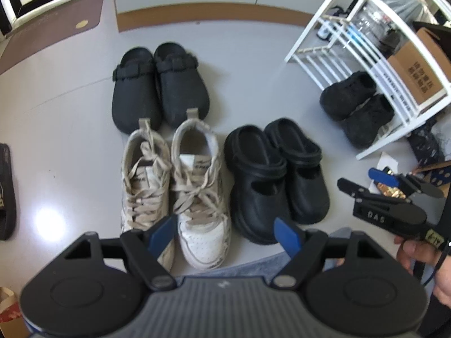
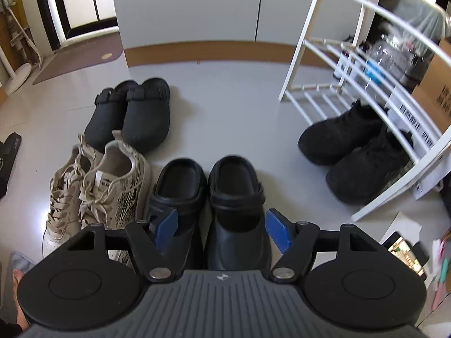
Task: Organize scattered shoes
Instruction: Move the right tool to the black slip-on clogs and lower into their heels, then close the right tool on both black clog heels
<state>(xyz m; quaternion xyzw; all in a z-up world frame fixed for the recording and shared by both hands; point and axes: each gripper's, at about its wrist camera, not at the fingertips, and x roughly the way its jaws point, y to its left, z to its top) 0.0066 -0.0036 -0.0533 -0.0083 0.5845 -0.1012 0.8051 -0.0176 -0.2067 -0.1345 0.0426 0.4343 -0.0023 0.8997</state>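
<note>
Three pairs stand together on the grey floor: matte black strapped clogs at the back, beige laced sneakers in front of them, and glossy black platform clogs to the sneakers' right. A fourth pair, black fuzzy sneakers, sits at the foot of a white rack. My left gripper hangs open over the sneakers' toes, holding nothing. My right gripper is open above the glossy clogs' toes, and its pads do not press on them.
A single black slide lies at the left edge. A cardboard box and bottles sit behind the rack. A brown doormat lies far left. A phone and papers lie at right. A person's jeans show below.
</note>
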